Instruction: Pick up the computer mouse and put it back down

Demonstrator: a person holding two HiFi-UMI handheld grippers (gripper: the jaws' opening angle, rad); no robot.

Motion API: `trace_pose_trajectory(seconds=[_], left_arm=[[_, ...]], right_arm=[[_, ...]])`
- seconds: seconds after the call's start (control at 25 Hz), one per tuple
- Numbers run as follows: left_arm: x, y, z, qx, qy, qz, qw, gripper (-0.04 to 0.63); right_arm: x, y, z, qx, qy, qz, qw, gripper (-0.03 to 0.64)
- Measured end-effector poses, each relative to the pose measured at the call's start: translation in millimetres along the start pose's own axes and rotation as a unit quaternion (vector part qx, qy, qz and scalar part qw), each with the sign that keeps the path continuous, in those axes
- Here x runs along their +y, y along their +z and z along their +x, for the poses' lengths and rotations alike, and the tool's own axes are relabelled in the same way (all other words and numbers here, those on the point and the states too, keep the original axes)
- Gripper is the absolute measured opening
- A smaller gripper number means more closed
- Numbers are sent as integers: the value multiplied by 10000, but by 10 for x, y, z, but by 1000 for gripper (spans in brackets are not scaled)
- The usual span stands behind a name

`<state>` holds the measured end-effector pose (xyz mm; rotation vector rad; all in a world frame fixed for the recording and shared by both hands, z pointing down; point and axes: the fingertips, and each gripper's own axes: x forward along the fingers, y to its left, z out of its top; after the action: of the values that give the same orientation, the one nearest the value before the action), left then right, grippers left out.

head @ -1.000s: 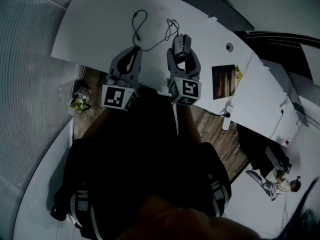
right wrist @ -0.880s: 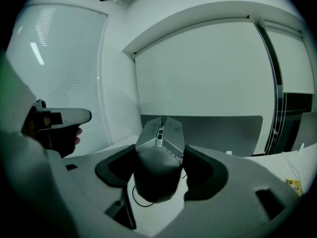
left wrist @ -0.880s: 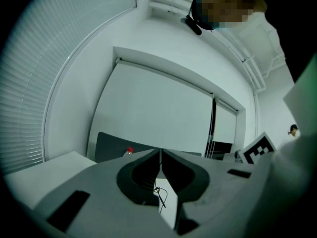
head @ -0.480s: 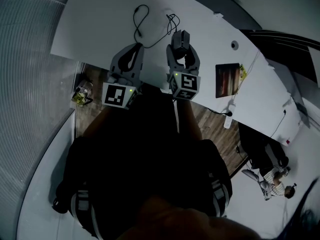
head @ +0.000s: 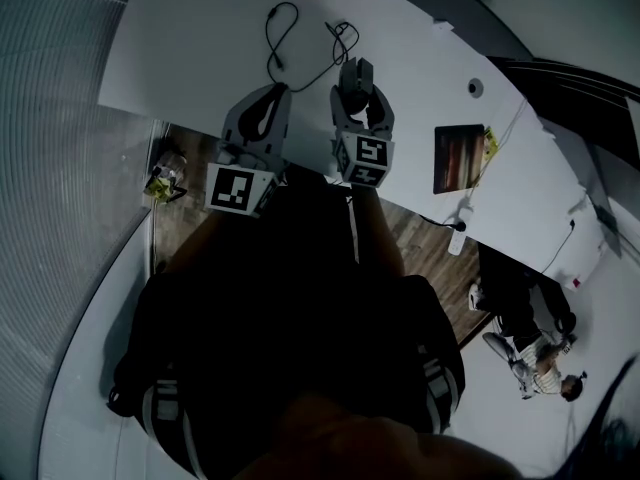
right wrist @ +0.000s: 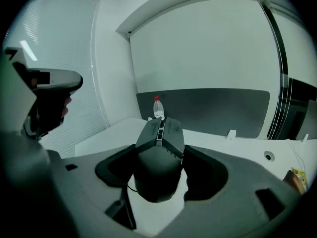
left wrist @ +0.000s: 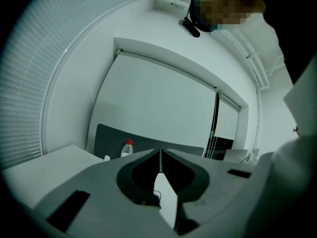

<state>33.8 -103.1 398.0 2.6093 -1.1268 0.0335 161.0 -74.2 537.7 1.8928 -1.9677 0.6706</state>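
A dark computer mouse (head: 354, 69) is held just above the white table (head: 200, 48), with my right gripper (head: 358, 81) shut on its sides. In the right gripper view the mouse (right wrist: 156, 175) fills the space between the jaws of the right gripper (right wrist: 159, 138), nose pointing away. Its black cable (head: 285, 38) trails in loops over the table. To the left, my left gripper (head: 279, 90) hovers over the table's near edge, holding nothing. In its own view the left gripper (left wrist: 160, 165) has both jaws meeting in a thin line.
A water bottle (right wrist: 157, 108) with a red cap stands at the table's far edge before a dark partition (right wrist: 218, 108). A dark tablet-like screen (head: 458, 160) lies to the right. A seated person (head: 535, 363) is at lower right, and a small object (head: 165, 181) sits on the wood floor.
My right gripper has shifted slightly farther over the table with the mouse still in it. The left gripper has hardly moved.
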Motion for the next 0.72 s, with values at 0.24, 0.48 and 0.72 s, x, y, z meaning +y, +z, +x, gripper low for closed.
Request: trace_pose_trajectory(seconds=[0.24,0.48,0.72], left_arm=[[-19,-45,74,38,-9,20,10000,14],[-8,-81,132,65,22,-31,10000,14],[-15,-110,190,64,35,-47,10000,14]], right_arm=[[-103,-274,152,212,-57,-25,9998,287],[-145,-489,267,438,-48,-10,9990,287],[-187,-677,382,651,-24,-74,9978,287]])
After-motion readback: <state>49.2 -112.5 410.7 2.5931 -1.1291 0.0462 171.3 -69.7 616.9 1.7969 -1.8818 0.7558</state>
